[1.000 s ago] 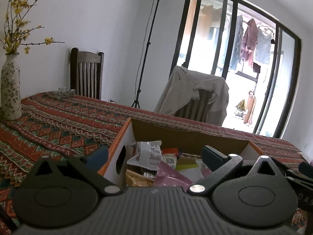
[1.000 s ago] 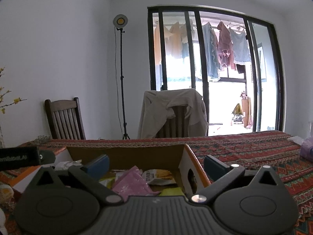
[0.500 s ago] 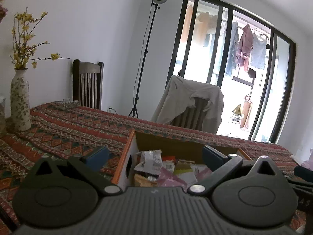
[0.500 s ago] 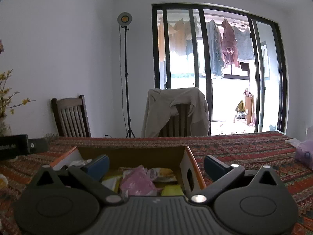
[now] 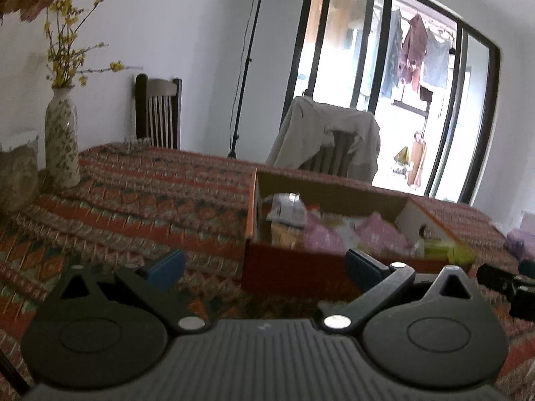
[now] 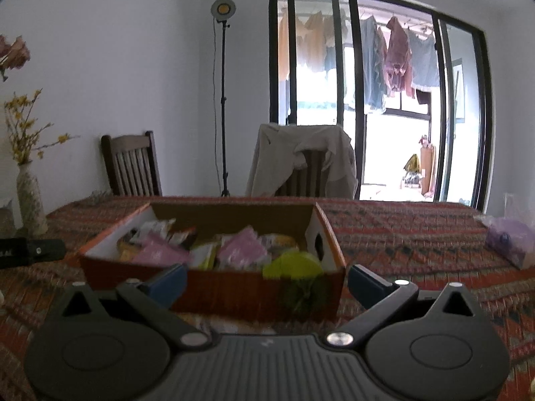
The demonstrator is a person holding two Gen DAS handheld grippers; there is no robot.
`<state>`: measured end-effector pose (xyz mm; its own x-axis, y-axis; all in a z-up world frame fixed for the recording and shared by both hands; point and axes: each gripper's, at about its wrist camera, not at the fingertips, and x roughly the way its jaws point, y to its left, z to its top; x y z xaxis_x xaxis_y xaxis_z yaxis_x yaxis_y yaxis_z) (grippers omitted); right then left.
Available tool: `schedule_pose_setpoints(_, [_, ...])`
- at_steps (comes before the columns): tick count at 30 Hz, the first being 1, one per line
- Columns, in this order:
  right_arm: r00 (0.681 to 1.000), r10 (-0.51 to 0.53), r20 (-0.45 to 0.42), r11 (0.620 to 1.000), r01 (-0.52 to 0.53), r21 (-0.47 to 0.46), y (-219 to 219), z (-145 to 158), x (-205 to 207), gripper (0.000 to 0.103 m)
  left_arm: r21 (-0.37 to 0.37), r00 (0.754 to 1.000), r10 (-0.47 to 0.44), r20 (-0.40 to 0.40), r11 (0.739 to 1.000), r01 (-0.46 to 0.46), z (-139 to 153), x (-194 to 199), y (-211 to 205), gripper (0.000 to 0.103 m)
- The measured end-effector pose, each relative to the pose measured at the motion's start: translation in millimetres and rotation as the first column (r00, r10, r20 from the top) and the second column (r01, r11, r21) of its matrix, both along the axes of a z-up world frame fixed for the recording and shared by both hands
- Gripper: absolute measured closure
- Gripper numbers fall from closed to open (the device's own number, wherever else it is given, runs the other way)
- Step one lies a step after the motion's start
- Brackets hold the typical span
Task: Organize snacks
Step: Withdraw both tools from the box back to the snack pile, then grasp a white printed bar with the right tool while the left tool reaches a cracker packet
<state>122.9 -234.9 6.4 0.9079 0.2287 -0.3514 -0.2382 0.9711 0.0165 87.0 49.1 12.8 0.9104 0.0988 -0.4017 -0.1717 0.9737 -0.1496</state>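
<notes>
An orange cardboard box (image 5: 294, 267) (image 6: 214, 287) sits on the patterned tablecloth, filled with several snack packets: pink packets (image 6: 240, 250) (image 5: 378, 234), a white wrapper (image 5: 287, 212) and a yellow-green packet (image 6: 294, 265) at its right end. My left gripper (image 5: 262, 264) hovers open in front of the box's near left corner, holding nothing. In front of the box's near wall my right gripper (image 6: 265, 279) is open too, its blue fingertips apart and empty. The other gripper's black body shows at each view's edge.
A patterned vase (image 5: 62, 143) (image 6: 31, 200) with yellow twigs stands at the table's left. A purple pack (image 6: 511, 244) lies at the right. Two chairs (image 6: 132, 163) stand behind the table, one draped with a beige jacket (image 6: 301, 160); a lamp stand (image 6: 223, 100) is by the wall.
Both grippers have pulled back from over the box toward the near side of the table; the box's front wall now shows in both views. Both stay open and empty.
</notes>
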Motion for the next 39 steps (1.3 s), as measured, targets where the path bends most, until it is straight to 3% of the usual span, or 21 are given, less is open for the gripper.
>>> schedule_pose_setpoints(6, [0.999, 0.001, -0.047, 1.0, -0.002, -0.021, -1, -14, -21, 0.0, 0.019, 0.999, -0.021, -0.031, 1.0, 0.021, -21, -21, 1, 0.0])
schedule_pose_setpoints(15, [0.99, -0.014, -0.138, 0.999, 0.008, -0.038, -2, -36, -33, 0.0, 0.033, 0.999, 0.005, -0.048, 0.999, -0.004, -38, -18, 5, 0.0])
schedule_pose_setpoints(39, [0.965, -0.017, -0.262, 0.999, 0.006, -0.043, 7, -58, -19, 0.0, 0.037, 1.0, -0.027, -0.002, 0.999, 0.027, -43, -26, 3, 0.0])
